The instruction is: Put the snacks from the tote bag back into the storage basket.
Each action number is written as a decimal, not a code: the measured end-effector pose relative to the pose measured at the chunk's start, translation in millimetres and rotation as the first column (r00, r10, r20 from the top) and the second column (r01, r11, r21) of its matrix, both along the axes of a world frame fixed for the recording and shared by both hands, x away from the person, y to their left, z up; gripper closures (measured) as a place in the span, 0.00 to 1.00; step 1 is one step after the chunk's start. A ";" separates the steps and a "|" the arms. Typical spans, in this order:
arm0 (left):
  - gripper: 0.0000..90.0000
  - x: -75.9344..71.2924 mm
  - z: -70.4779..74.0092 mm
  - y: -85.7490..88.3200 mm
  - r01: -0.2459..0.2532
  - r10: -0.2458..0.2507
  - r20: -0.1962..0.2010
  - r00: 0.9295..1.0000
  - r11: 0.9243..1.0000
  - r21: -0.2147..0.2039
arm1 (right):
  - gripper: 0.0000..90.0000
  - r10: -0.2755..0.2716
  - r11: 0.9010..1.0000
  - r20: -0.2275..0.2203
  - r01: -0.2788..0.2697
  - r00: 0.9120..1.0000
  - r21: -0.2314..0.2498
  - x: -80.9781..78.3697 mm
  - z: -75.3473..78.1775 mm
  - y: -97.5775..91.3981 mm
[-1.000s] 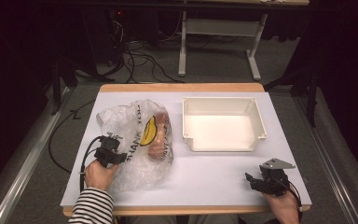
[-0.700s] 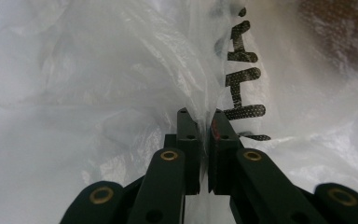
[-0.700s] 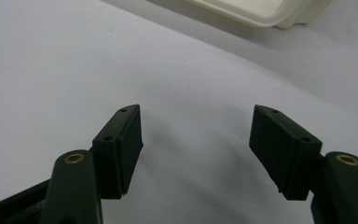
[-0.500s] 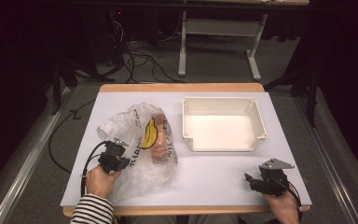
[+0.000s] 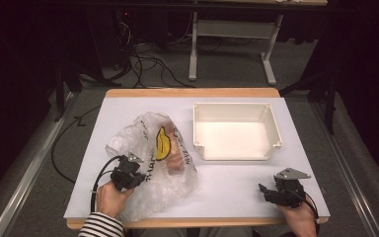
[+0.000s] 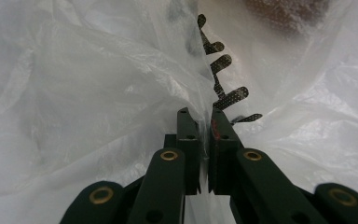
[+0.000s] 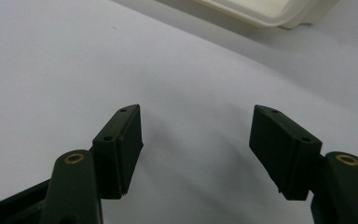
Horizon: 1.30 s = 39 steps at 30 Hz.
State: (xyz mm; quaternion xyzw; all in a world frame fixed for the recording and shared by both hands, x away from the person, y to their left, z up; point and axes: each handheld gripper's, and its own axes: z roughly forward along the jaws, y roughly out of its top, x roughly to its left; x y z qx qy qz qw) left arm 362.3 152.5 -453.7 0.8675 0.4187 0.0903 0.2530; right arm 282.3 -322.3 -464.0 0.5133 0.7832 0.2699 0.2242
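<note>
Pinching now: my left gripper (image 6: 204, 122) clamps a fold of the plastic bag (image 5: 143, 148).
Right gripper (image 7: 196, 122): I hold it wide apart above bare table (image 5: 237, 182).
Tray (image 5: 271, 148): beside bag.

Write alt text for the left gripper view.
The left gripper has its two black jaws closed on a fold of a crumpled clear plastic bag. Black printed lettering runs up the film above the jaws, and something brownish, blurred, shows through at the top.

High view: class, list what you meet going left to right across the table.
Left gripper → clear plastic bag holding a yellow item → white tray → right gripper.
</note>
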 end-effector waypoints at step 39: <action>0.94 -45.1 2.7 -45.3 0.236 -0.235 0.019 0.972 0.971 -0.046 | 0.39 -0.003 1.000 -0.005 0.003 1.000 -0.003 -0.1 0.0 0.6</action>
